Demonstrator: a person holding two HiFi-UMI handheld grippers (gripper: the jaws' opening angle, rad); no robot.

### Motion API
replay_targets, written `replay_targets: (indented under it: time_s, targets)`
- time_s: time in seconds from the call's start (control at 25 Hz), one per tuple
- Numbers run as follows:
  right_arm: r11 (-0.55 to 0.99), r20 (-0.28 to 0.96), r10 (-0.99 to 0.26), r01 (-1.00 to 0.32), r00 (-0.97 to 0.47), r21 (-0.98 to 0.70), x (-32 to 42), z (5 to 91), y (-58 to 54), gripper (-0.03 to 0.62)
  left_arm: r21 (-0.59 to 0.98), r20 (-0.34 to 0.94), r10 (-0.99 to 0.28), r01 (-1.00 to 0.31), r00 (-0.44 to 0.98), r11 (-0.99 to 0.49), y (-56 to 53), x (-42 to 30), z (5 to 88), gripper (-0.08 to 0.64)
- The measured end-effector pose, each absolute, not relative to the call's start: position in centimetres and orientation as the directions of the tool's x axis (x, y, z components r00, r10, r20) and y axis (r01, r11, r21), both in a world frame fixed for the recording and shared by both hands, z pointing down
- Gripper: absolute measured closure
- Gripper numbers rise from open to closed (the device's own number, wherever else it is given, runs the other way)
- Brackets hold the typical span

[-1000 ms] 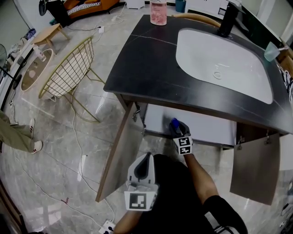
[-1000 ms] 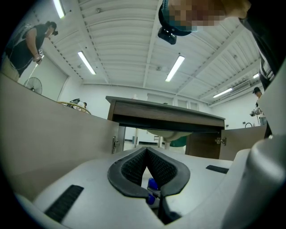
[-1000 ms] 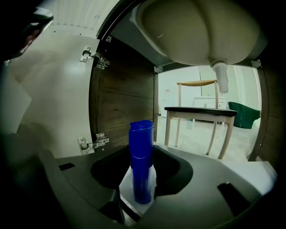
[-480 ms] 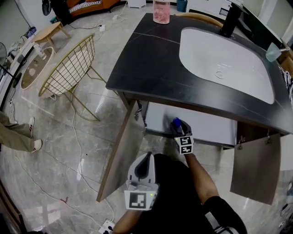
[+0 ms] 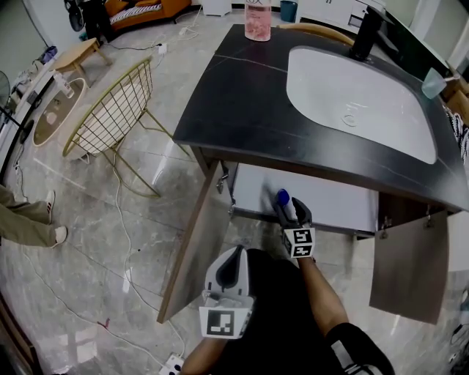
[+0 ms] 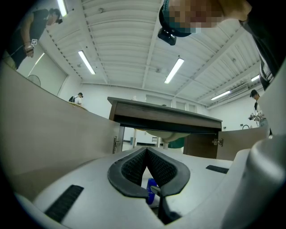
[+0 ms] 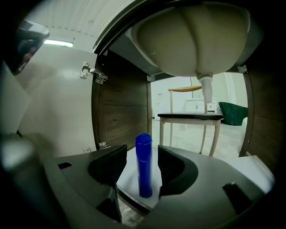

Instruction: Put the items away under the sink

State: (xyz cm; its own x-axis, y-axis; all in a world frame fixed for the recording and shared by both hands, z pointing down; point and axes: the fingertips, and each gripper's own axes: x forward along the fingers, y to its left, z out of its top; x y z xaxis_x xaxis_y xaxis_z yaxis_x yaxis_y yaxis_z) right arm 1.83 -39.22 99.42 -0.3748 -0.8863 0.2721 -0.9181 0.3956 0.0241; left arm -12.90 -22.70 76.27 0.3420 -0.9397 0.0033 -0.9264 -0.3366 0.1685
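A blue bottle (image 5: 282, 196) stands upright on the white floor (image 7: 128, 178) of the open cabinet under the sink (image 5: 359, 95). In the right gripper view the blue bottle (image 7: 143, 165) sits between the two jaws with a gap on each side. My right gripper (image 5: 287, 210) (image 7: 141, 156) is open around it at the cabinet's front edge. My left gripper (image 5: 234, 256) (image 6: 146, 152) hangs low by my lap, shut on nothing. Through the notch under its pads the blue bottle (image 6: 152, 185) shows.
Both cabinet doors hang open: the left door (image 5: 194, 249) and the right door (image 5: 407, 267). The sink bowl's underside (image 7: 192, 40) and drain pipe (image 7: 205, 89) hang above the cabinet floor. A pink bottle (image 5: 257, 20) and a cup (image 5: 434, 83) stand on the dark countertop (image 5: 242, 95). A wire chair (image 5: 110, 117) and cables lie left.
My right gripper has drawn back a little toward me, while the blue bottle stays at about the same spot. The left gripper has not moved.
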Motion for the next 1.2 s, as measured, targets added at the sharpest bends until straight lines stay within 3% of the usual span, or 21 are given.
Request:
replay_targets:
  time_s: [0.24,0.36,0.68,1.2]
  targets:
    - [0.367,0.359,-0.866,-0.93,-0.347,-0.014,2.5,98.9,-37.4,0.525,0.183,0.037,-0.934,-0.922,0.355,-0.343,-23.0,-12.4,75.9,0.545]
    - [0.35,0.444,-0.833,-0.936,-0.329,-0.039,2.9,98.7,-35.6,0.567,0.195,0.061,-0.925,-0.913,0.375,-0.357,-22.7,-11.9,74.5,0.545]
    - [0.32,0.672,-0.666,-0.938,-0.323,-0.134,2.8,96.9,-30.2,0.581,0.208,0.156,-0.908,-0.911,0.389,-0.355,-22.9,-11.0,68.9,0.545]
    - [0.33,0.742,-0.556,-0.919,-0.374,-0.216,3.9,77.6,-19.9,0.581,0.249,0.205,-0.91,-0.919,0.36,-0.307,-17.4,-7.4,50.1,0.545]
